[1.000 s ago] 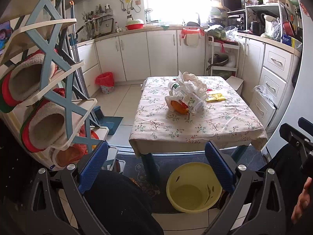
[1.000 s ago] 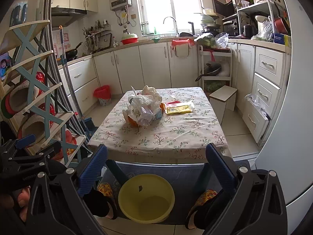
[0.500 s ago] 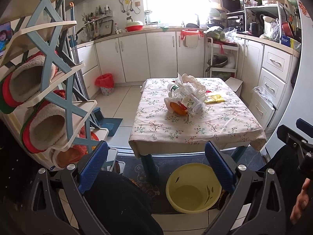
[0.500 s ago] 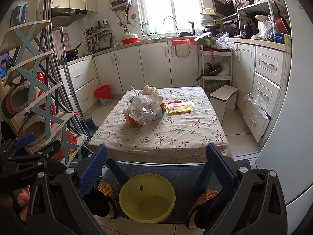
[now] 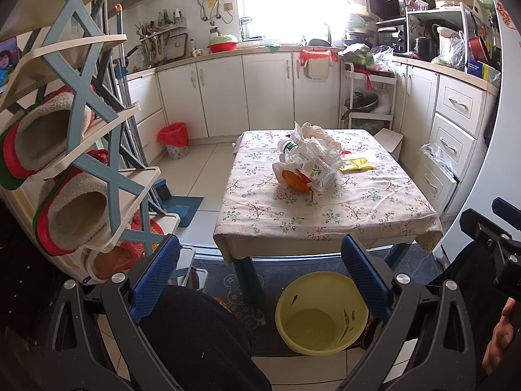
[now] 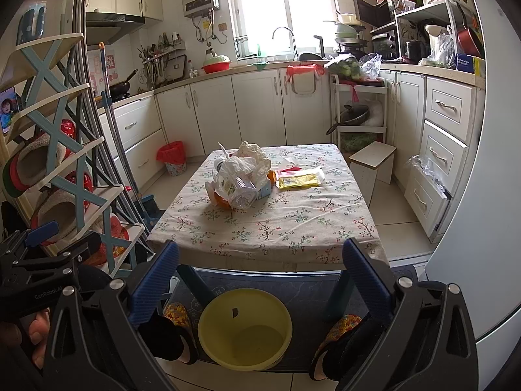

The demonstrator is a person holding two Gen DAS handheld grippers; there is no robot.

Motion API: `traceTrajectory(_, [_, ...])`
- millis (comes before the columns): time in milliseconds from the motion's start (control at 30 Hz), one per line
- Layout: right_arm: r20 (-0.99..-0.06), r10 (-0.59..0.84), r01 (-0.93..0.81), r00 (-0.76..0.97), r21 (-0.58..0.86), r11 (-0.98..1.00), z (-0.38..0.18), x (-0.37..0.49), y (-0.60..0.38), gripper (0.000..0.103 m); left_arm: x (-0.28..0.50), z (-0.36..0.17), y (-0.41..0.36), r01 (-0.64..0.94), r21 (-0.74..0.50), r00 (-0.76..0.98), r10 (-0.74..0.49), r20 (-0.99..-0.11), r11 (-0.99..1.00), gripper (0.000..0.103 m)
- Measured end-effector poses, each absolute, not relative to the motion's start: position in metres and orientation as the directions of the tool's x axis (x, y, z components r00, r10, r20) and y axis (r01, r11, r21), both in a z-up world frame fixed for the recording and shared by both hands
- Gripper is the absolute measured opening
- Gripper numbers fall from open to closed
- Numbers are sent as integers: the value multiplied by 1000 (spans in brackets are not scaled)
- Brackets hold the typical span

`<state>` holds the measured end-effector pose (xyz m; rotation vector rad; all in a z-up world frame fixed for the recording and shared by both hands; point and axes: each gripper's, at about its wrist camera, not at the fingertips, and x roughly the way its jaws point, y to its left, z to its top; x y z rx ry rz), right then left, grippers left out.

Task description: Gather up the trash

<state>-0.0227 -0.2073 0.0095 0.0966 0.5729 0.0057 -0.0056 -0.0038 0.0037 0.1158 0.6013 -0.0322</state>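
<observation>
I have both tongs held low in front of the low desk draped in a floral-print cloth (image 5: 329, 215), and both sit wide apart with nothing between their blue ribbed pads. The left tongs (image 5: 260, 273) frame the desk's near edge and, below it, the round yellow plastic basin (image 5: 320, 319) standing on the dark floor mat. The right tongs (image 6: 259, 275) frame the same basin (image 6: 244, 329) from a little further right, with a pair of feet in patterned slippers (image 6: 177, 317) on either side of it.

The trash is heaped around the middle of the desk: a crumpled pile of clear and white plastic bags (image 5: 311, 153) wrapped around a clear plastic bottle with a green-and-white label (image 5: 288, 146), with something orange (image 5: 293, 182) poking out underneath at the near side. In the right view the same pile (image 6: 241, 172) touches a small blue carton (image 6: 264, 190). Just beside it, towards the right, lies a flat yellow wrapper (image 5: 356, 164), and the right view shows it (image 6: 298, 181) resting partly on a pale sheet. Neither pair of tongs touches any of it.

A small red-lined waste bin (image 5: 176, 140) stands on the tiled floor by the white cabinets, well apart from the desk. To my left is a blue-and-cream shoe rack holding fleecy slippers (image 5: 75, 176).
</observation>
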Motion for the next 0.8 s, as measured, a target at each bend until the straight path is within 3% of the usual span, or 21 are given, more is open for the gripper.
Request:
traceTrajectory(367, [-544,48,12,838,107,994,0,1,-212,96,25,-10,-7,103,75,749,-28,-662,992,95])
traceTrajectory(433, [-535,52,2,843,101,995,1,11,-211,96,32,-11,-8,99,79,795,-31,-605,992,95])
traceTrajectory(800, [-532,148,-65,833,171,983,-12,90,-216,96,115,-26,-6,67,-20,759,-64,-648,998,95])
